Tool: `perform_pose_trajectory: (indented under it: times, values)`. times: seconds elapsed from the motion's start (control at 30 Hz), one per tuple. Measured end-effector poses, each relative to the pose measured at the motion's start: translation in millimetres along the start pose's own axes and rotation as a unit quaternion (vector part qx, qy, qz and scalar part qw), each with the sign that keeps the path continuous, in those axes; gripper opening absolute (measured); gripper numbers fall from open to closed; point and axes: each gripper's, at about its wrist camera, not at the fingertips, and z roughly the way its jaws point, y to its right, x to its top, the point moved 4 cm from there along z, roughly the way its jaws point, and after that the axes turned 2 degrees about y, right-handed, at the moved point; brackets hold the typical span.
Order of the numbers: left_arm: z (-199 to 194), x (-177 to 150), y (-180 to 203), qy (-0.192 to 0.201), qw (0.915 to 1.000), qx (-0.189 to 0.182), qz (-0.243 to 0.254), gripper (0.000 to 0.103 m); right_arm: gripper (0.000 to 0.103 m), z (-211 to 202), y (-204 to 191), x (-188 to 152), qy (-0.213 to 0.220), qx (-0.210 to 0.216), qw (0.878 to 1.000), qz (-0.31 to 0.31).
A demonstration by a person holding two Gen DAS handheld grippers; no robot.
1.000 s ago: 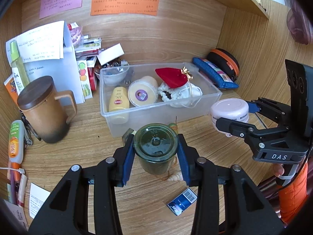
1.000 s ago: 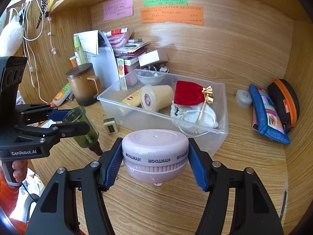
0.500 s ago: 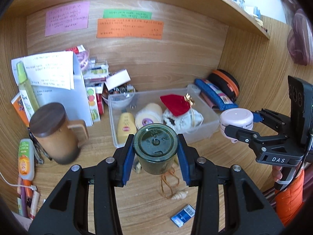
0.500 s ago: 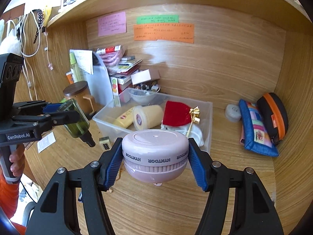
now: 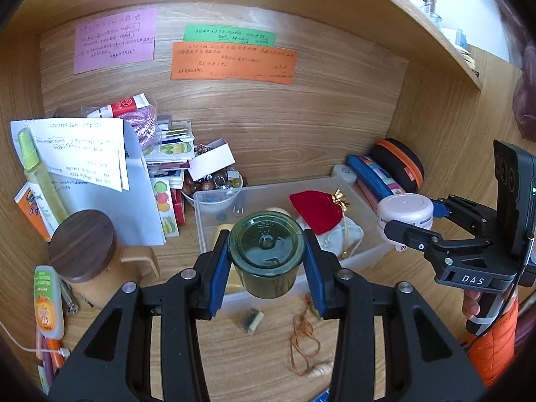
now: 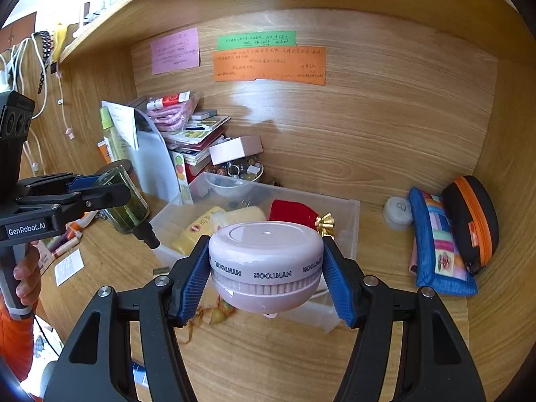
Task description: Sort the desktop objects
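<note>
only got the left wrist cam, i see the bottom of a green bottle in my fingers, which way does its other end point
Observer: The bottle is tilted, and its black cap points down toward the desk.
Operator: how is the pink device on the right held
Observer: The right fingers press on opposite sides of the pink device, and its HYNTOOR lettering reads upside down.
Operator: anything on the desk under my side
Observer: A white paper slip lies flat on the desk below the left gripper.
</note>
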Motion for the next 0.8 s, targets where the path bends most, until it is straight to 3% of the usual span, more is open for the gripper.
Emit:
perform_pose_trajectory:
  times: [0.8]
  values:
    - [70.9,-16.8,-13.7,-0.060,0.9980,-0.019,-0.004,0.041,0.060,95.5,-6.9,-10.3,-0.070,0.027,0.997,0.005]
